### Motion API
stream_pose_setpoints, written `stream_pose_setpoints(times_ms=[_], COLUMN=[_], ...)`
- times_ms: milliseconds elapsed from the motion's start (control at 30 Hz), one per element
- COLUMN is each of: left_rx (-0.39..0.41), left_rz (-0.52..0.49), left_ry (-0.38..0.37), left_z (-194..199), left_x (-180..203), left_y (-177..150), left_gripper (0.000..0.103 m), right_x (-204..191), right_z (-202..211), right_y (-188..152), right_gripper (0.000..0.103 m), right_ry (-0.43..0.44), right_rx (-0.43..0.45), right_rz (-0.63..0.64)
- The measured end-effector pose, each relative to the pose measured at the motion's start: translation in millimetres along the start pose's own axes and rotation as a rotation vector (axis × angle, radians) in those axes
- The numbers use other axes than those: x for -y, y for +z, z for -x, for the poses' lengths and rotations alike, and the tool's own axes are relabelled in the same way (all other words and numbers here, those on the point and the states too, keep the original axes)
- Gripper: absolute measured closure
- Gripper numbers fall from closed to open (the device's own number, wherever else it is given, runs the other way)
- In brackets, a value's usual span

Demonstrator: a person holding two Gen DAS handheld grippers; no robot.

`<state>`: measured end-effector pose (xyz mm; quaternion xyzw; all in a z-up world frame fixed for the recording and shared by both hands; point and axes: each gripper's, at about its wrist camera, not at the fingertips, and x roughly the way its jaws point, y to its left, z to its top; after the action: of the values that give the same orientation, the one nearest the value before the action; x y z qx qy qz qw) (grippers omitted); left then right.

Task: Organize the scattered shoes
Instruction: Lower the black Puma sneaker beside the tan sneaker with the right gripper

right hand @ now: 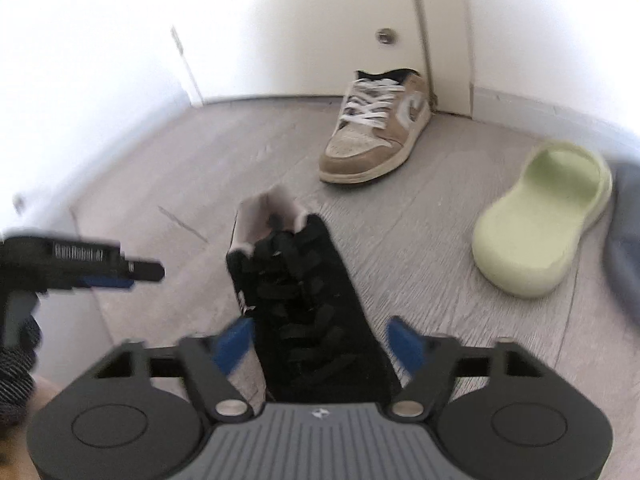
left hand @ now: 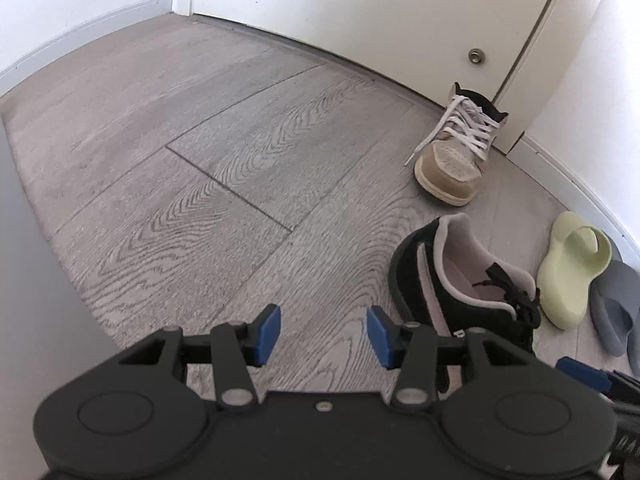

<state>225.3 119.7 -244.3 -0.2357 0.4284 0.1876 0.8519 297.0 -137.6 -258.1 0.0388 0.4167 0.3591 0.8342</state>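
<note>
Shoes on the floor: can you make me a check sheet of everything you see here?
Surface: grey wood-look floor.
Job's things: black sneaker between the right gripper's fingers; tan sneaker upright by the white door; green slide beside a grey slide.
Clutter: nothing seen.
Grippers: left gripper open, holding nothing; right gripper straddles the black sneaker; whether it is gripping it cannot be told.
Cables: nothing seen.
Surroundings: white walls, baseboard, a sleeve.
</note>
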Motion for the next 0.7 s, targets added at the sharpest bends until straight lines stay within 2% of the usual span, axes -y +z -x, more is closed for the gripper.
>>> stream_pose_setpoints(times_ms=[100,200,300,500,567,700], left_rx=[0.0,0.0,0.007,0.029,0.036,0.063], left_rz=[0.003,0.005,0.004,0.03,0.048,0.076], left_ry=[-0.004,-0.007,0.0,0.013,0.013,0.046], left_z=[0.2,0.4,1.1,5.0,6.9,11.2], left_x=[-0.4,-0.9,-1.9,-11.6,-18.0,-32.4], left_y=[0.6,1.2,2.5,9.4,12.1,18.3], left_gripper=[0.054,0.054,0.054,0.054,0.054,0.054], right_x=[17.7,20.4,22.3,-12.3,-32.6,-49.6], right_z=[-6.8,-29.4,-36.6,-40.5,-46.7,-59.8], right_y=[1.4,3.3,2.7,-11.3,-16.8,-15.1], right_gripper=[0.038,0.038,0.044,0.054,0.054,0.055], right_ry=[0.085,0.082,0.093,-0.064,-0.099,-0.145], right_rx=[-0.02,-0.094,-0.108,-0.081,-0.077,-0.086], right_rz=[-0.016,0.043,-0.039,-0.274,-0.35,-0.491])
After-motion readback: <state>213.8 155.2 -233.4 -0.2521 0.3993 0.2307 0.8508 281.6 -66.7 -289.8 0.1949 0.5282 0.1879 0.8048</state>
